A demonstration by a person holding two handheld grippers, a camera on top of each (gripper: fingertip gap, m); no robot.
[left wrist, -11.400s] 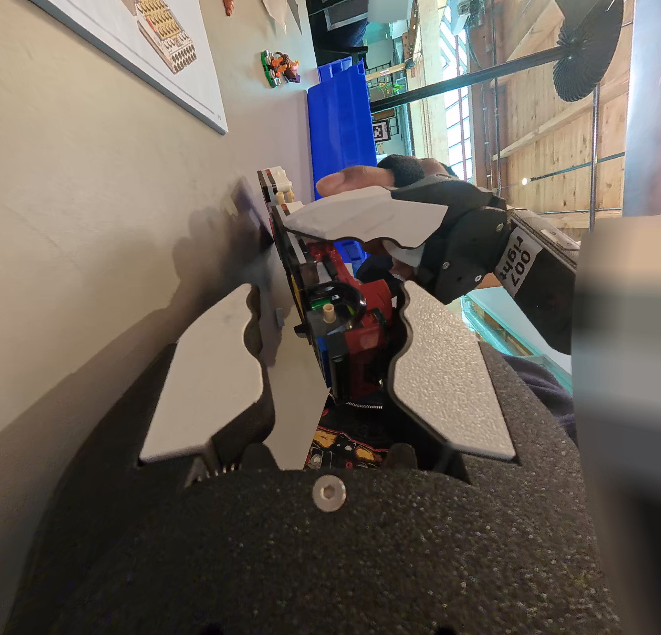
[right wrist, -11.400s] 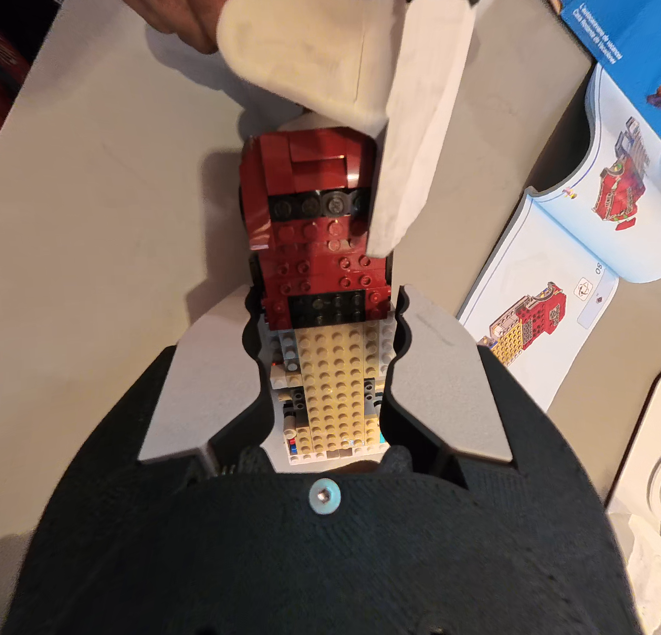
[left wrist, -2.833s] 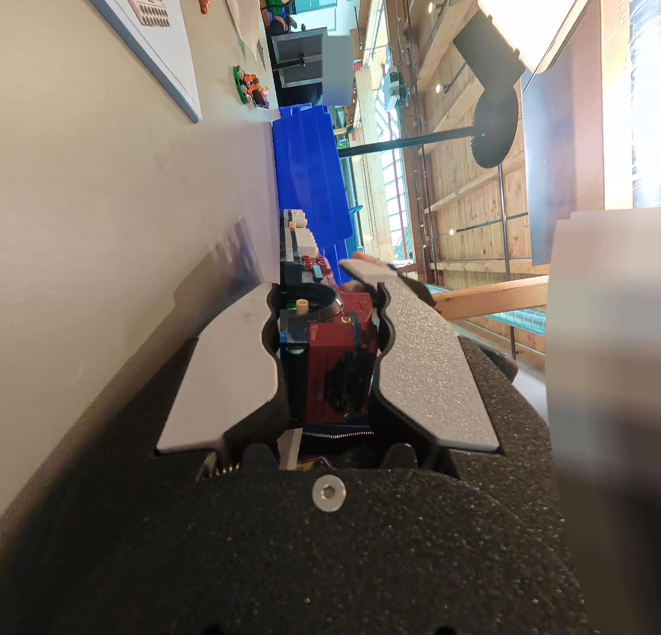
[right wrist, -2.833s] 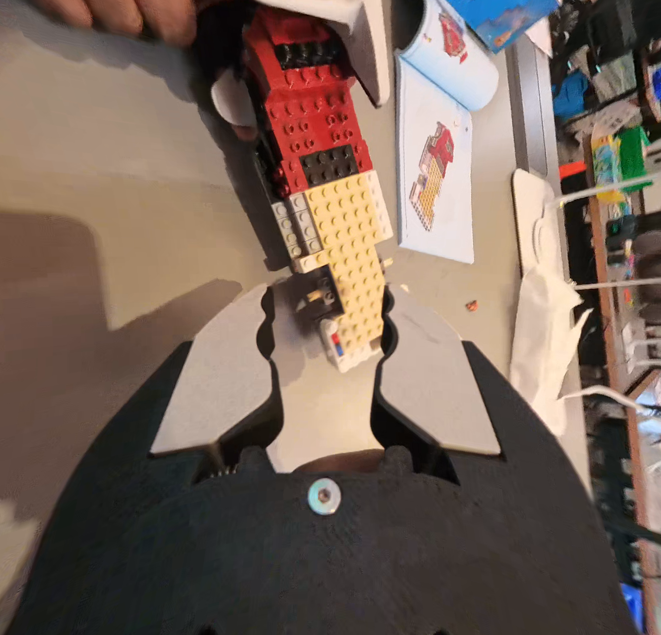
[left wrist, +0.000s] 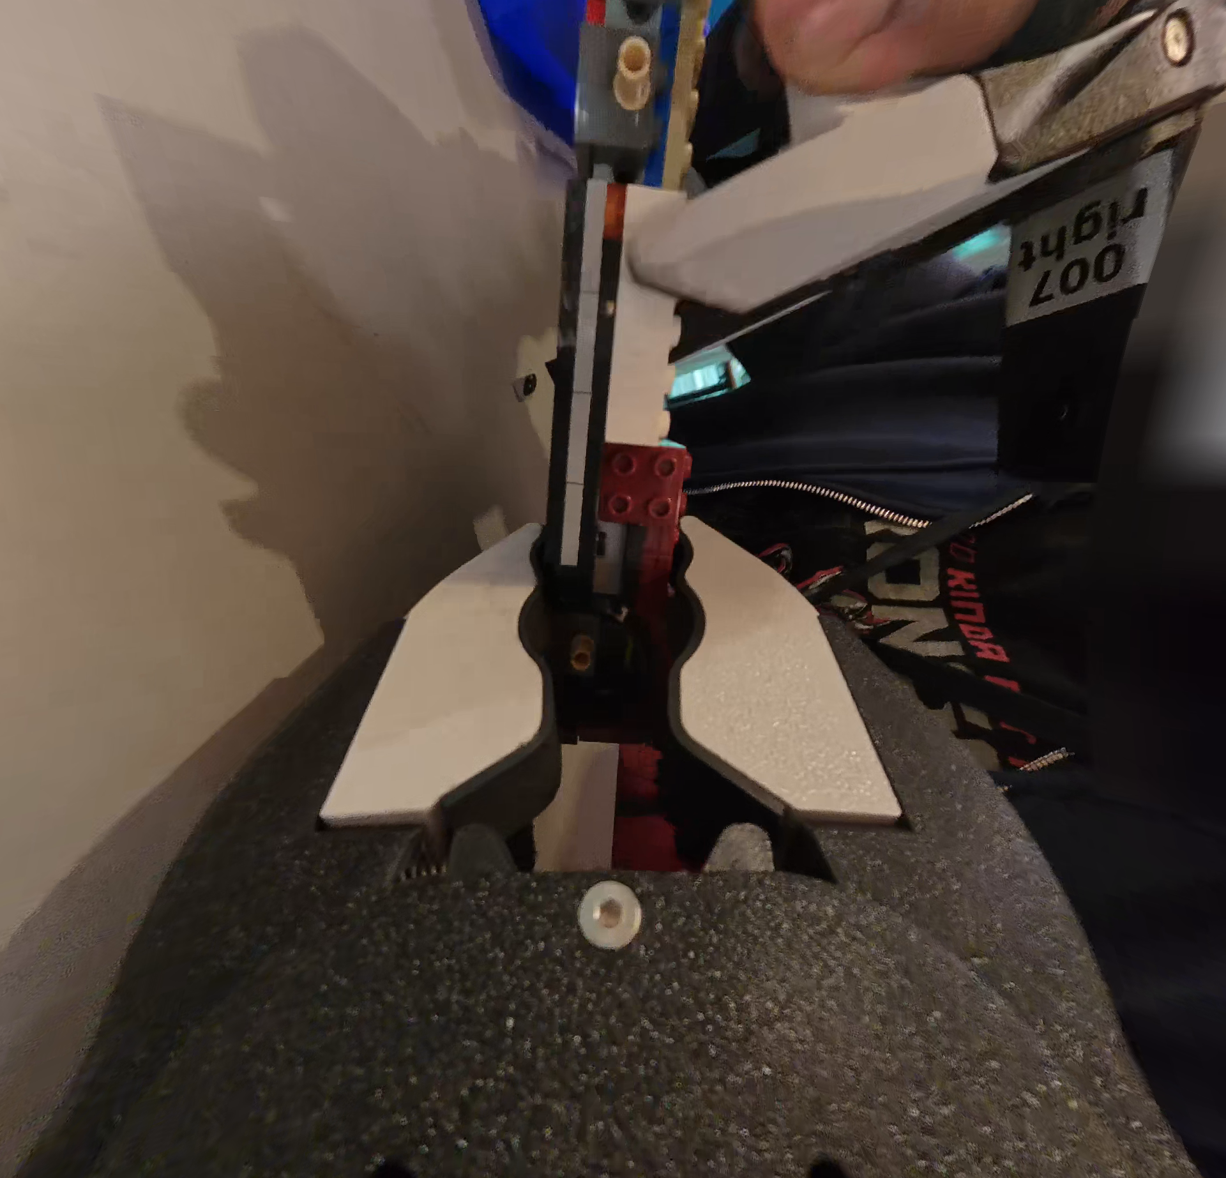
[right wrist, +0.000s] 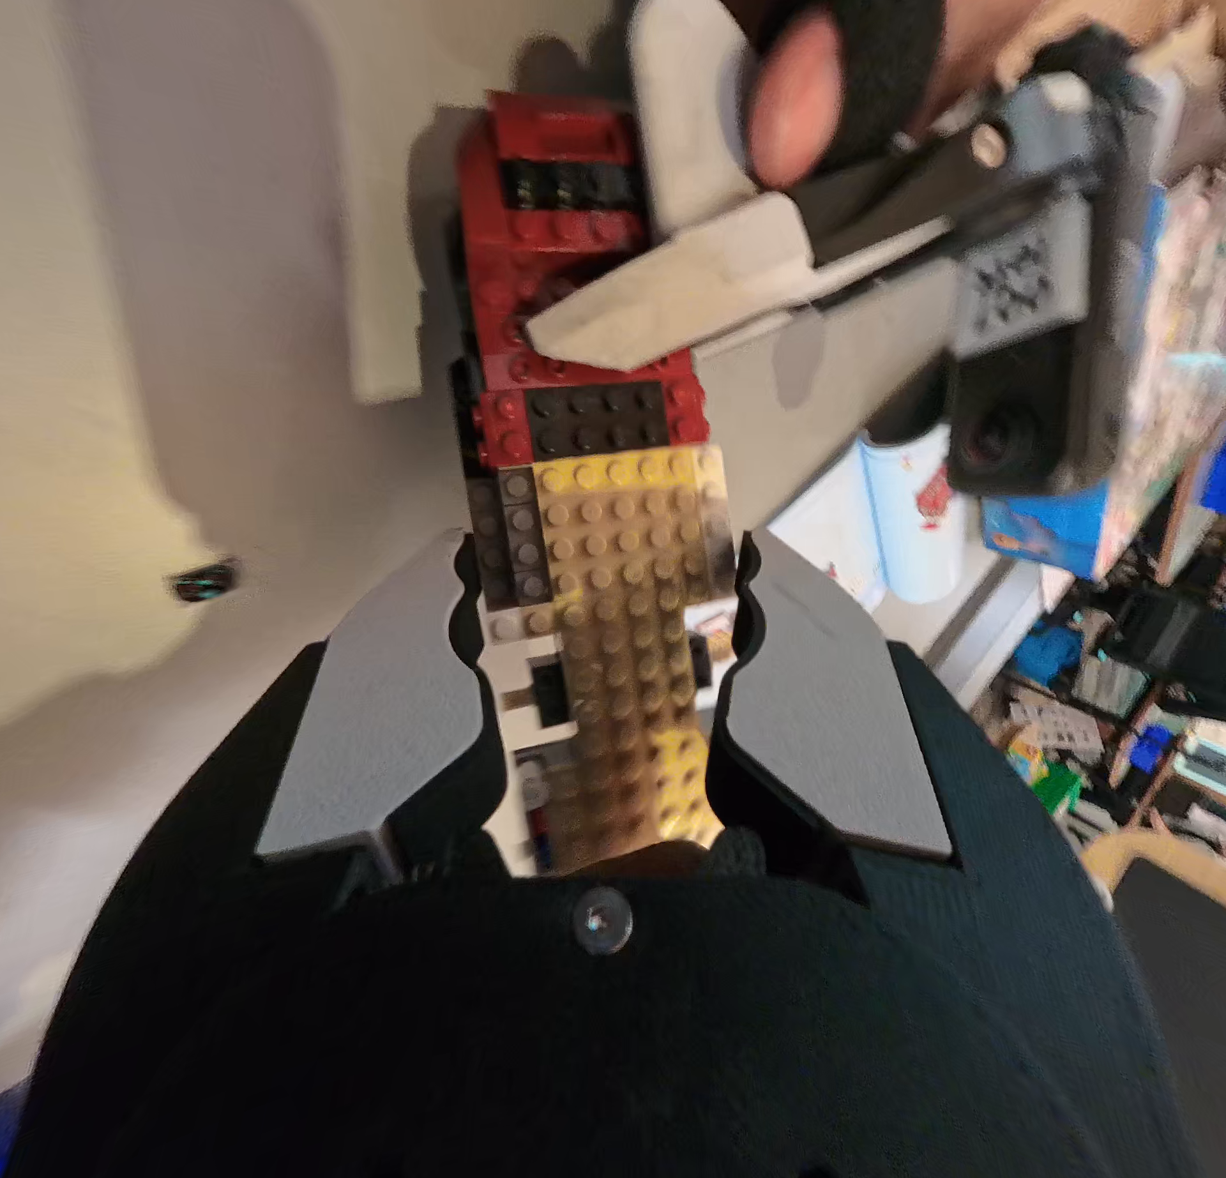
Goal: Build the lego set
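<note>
1. While blurred at the edges, plainly clenched: left tool [left wrist: 610, 549], pads pressed on the black underside and dark-red top of the brick model [left wrist: 590, 383] at its cab end.
2. Grasping the same model from the opposite, tan end: right tool [right wrist: 607, 549], fingers close against the grey and tan edges of the widest plate.
3. Held off the surface [left wrist: 265, 350] between both tools, turned on edge, studded top facing the person's dark zipped jacket [left wrist: 862, 416].
4. Lying loose on the surface to the left: a small dark piece [right wrist: 199, 579].
5. Farther right: an open booklet [right wrist: 915, 516] and a blue box [right wrist: 1061, 529]; beyond the model, a blue bin [left wrist: 524, 38].
6. Crowding the cab's studs: the left tool's own finger, laid across them.
</note>
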